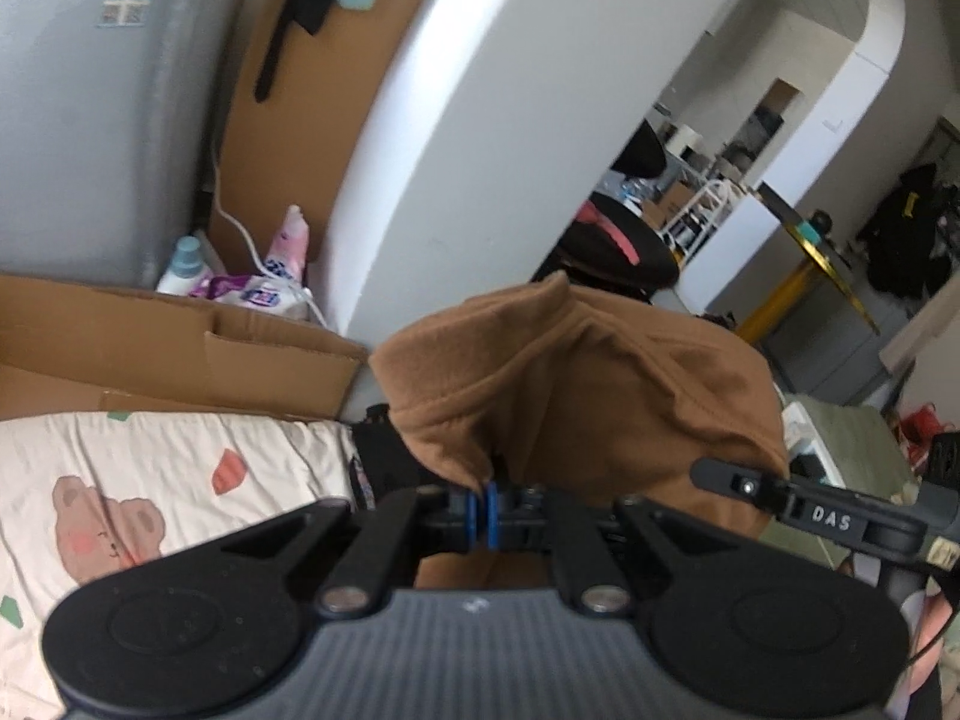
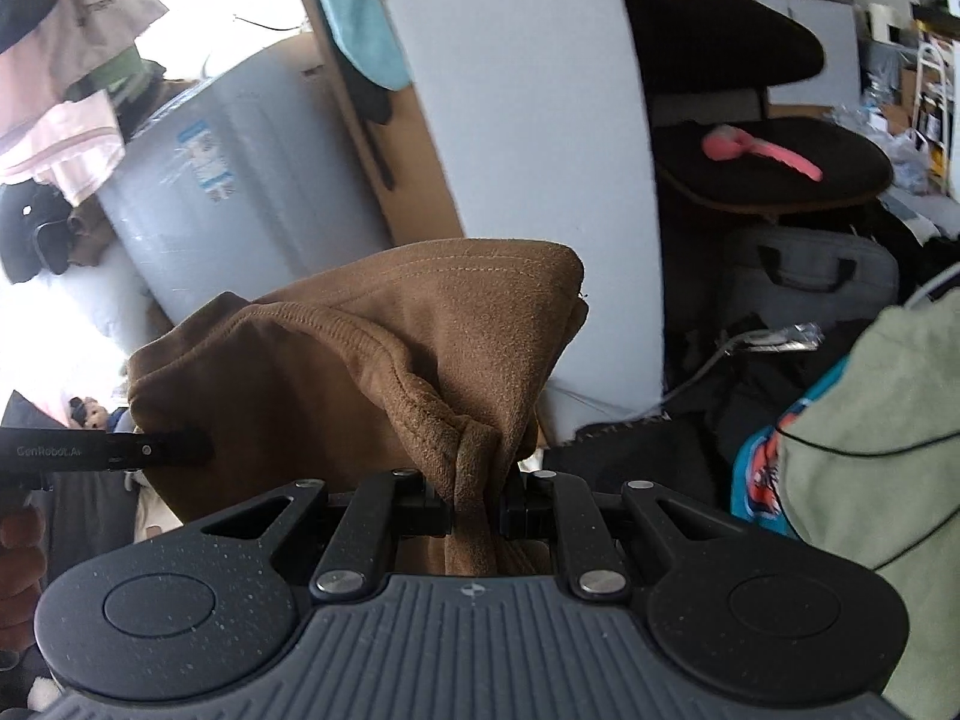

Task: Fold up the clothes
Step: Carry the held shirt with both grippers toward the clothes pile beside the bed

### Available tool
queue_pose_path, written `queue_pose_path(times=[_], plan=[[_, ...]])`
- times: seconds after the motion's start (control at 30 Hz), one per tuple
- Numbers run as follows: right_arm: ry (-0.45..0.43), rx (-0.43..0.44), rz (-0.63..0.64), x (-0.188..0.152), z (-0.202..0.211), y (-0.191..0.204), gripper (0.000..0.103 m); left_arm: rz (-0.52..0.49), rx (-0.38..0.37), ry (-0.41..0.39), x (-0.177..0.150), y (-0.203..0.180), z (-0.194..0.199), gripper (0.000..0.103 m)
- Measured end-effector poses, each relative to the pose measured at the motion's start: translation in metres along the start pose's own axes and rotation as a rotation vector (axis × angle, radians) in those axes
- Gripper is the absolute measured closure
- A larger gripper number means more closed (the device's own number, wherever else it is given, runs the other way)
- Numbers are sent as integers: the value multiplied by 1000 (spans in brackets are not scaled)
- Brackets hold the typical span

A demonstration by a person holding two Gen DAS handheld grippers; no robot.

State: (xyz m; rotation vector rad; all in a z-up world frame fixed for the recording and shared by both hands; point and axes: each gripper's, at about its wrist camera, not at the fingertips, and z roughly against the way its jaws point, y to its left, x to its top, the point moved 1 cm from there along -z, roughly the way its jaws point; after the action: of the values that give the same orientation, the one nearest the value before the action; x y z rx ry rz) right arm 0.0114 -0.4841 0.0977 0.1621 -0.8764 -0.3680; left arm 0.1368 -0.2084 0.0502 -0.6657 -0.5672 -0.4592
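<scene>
A brown fleece garment (image 1: 600, 396) hangs bunched between both grippers, held up in the air. My left gripper (image 1: 485, 513) is shut on a thin edge of it, blue pads pressed together. In the right wrist view the same brown garment (image 2: 372, 360) rises in a hump, and my right gripper (image 2: 477, 507) is shut on a thick gathered fold of it. The right gripper's finger shows at the right edge of the left wrist view (image 1: 798, 498). The left gripper's finger (image 2: 120, 450) pokes in from the left of the right wrist view.
A bed sheet with bear prints (image 1: 150, 480) lies lower left, with a flattened cardboard box (image 1: 180, 354) behind it. A grey appliance (image 1: 90, 120) and white pillar (image 1: 480, 120) stand beyond. A black chair (image 2: 774, 168) with a pink item, a grey bag (image 2: 810, 282) and a green cloth (image 2: 888, 420) crowd the right.
</scene>
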Motion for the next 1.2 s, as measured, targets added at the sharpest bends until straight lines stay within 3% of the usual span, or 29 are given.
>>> queue_pose_path(times=[0.77,1.2], plan=[[40,-109,-71,-51,-50,-125,91,-72,-223,134,-42,-22,-137,99],[70,-107,-113,-79,-107,-167,91,-85,-226,124,-62,-8,-189,99]])
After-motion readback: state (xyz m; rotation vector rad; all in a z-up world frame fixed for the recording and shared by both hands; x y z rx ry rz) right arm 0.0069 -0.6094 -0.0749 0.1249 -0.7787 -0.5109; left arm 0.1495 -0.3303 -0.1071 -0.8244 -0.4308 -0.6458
